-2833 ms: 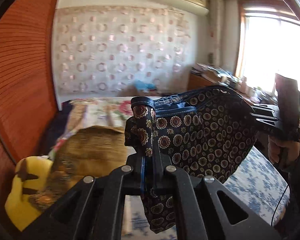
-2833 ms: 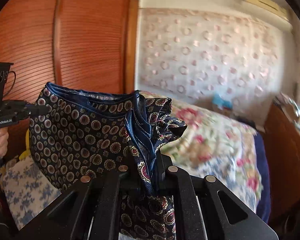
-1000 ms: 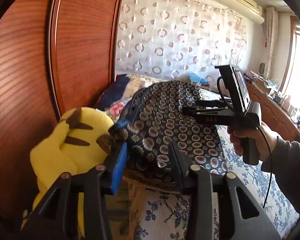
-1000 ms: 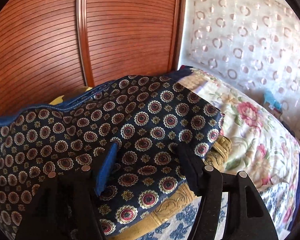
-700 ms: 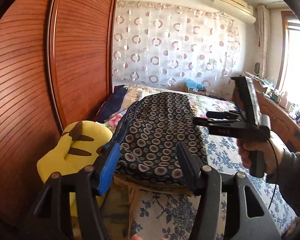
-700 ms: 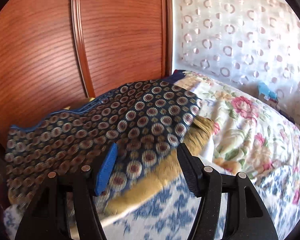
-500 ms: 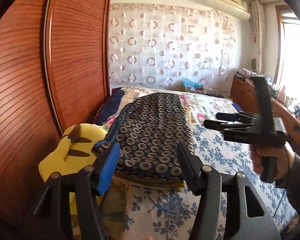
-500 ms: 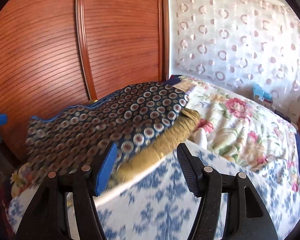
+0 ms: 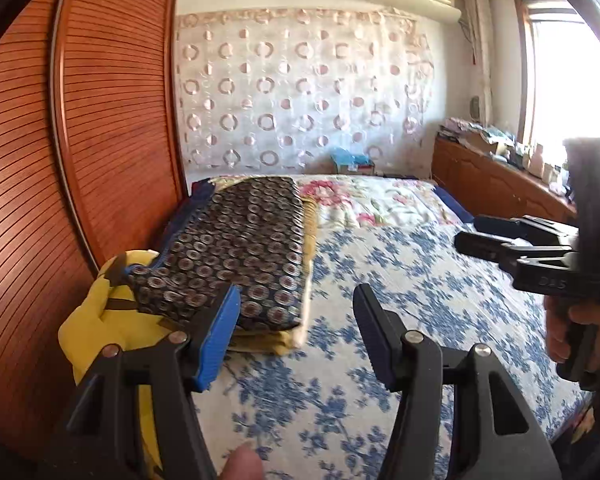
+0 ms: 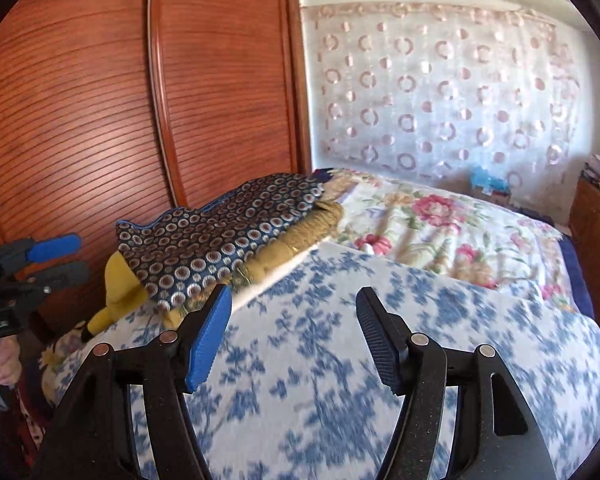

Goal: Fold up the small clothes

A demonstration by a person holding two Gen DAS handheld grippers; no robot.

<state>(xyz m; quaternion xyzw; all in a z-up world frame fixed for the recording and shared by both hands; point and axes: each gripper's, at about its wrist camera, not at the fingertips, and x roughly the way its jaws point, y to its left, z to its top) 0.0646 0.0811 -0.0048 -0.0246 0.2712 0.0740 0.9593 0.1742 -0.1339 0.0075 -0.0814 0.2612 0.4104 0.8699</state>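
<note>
A folded navy garment with round medallion print [image 9: 240, 248] lies on top of a folded mustard-yellow garment [image 9: 284, 344], at the left side of the bed by the wardrobe. It also shows in the right wrist view [image 10: 228, 232]. My left gripper [image 9: 296, 320] is open and empty, just in front of the stack. My right gripper [image 10: 294, 320] is open and empty over the blue floral sheet, to the right of the stack. The right gripper also shows in the left wrist view [image 9: 484, 236], and the left gripper in the right wrist view [image 10: 56, 258].
A yellow plush toy [image 9: 100, 320] sits under the stack's near corner. The red-brown wardrobe doors [image 9: 80, 140] run along the left. The bed has a blue floral sheet [image 9: 420, 280] and a pink flowered quilt [image 9: 372, 196] beyond. A wooden cabinet [image 9: 500, 184] stands at right.
Both grippers let go of the navy garment, which now lies folded on the mustard one. Both have drawn back from the stack, the right one moving off to the right.
</note>
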